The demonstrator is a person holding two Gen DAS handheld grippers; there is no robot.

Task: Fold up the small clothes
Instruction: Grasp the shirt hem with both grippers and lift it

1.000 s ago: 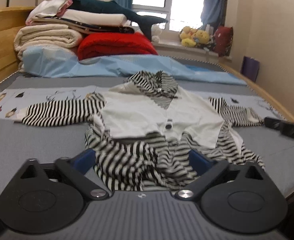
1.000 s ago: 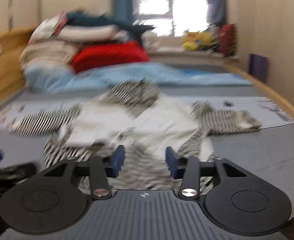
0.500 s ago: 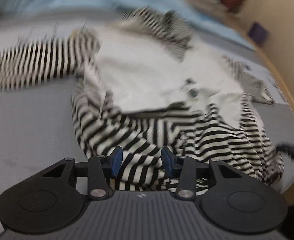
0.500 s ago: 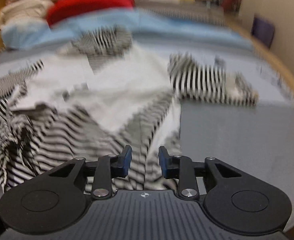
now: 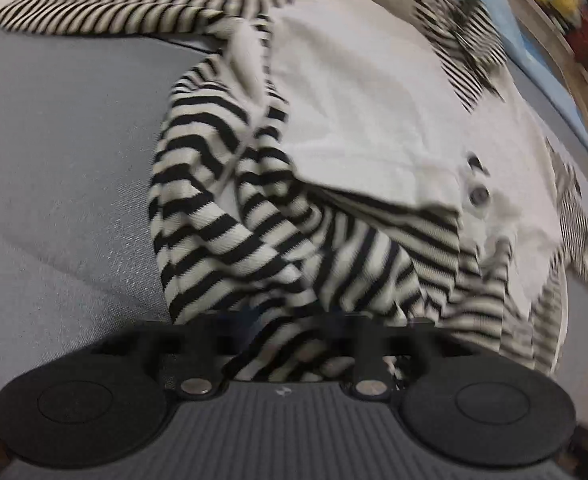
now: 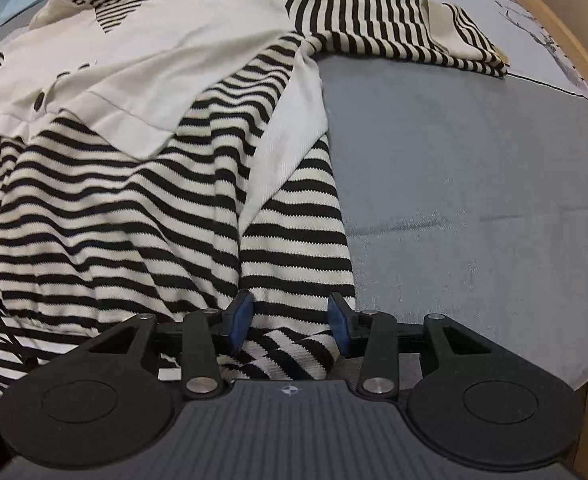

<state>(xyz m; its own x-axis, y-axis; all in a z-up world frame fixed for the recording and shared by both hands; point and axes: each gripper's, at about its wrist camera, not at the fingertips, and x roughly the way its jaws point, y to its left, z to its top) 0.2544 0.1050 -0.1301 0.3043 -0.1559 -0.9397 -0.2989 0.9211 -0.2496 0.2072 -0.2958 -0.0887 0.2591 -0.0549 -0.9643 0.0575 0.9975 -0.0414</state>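
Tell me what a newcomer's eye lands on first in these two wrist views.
The bold black-and-white striped garment with cream panels dominates, sprawled rumpled across the grey bed cover. In the right wrist view, the right gripper has its blue pads open around the striped hem nearest the camera. In the left wrist view, the left gripper is buried in striped folds, its fingertips hidden.

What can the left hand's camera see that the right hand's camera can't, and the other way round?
Only the left camera shows the left gripper, its fingertips buried in striped cloth, and the sleeve lying to the left. Only the right camera shows the right gripper, open around the hem, and the other sleeve. Both show the striped top's white front on the grey bed.
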